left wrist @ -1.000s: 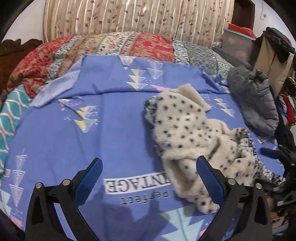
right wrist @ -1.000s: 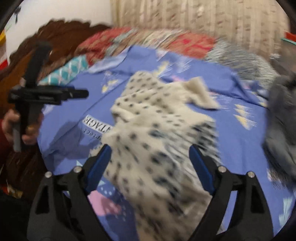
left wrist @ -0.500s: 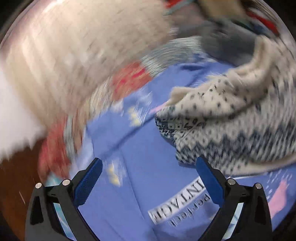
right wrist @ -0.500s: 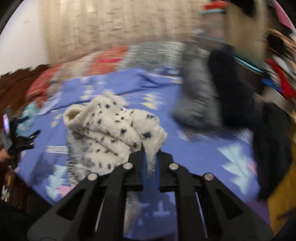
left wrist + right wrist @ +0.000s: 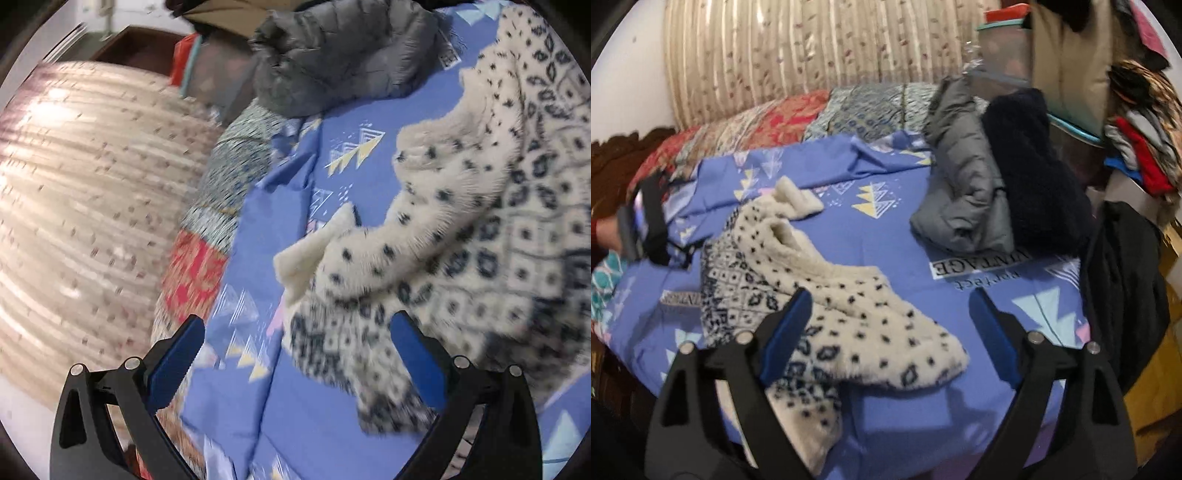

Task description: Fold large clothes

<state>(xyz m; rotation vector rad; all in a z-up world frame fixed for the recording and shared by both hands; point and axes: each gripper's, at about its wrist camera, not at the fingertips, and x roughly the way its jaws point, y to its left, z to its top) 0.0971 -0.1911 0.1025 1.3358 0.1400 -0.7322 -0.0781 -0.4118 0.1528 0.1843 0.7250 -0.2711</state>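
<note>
While blur smears the fleece garment [image 5: 461,229], left gripper [image 5: 646,221] half-hidden.

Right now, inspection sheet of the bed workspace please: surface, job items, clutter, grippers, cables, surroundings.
Surface: blue patterned bedsheet, wrinkled at the far edge.
Job's things: cream spotted fleece garment, crumpled and unfolded, spread across the near half.
Clutter: grey puffer jacket and dark fleece item side by side at the far right.
Grippers: right gripper opening, nothing pinched between its pads; left gripper open and empty above the garment's edge.
Cables: nothing seen.
Surroundings: striped curtain, patchwork quilt, piled clothes to the right.
</note>
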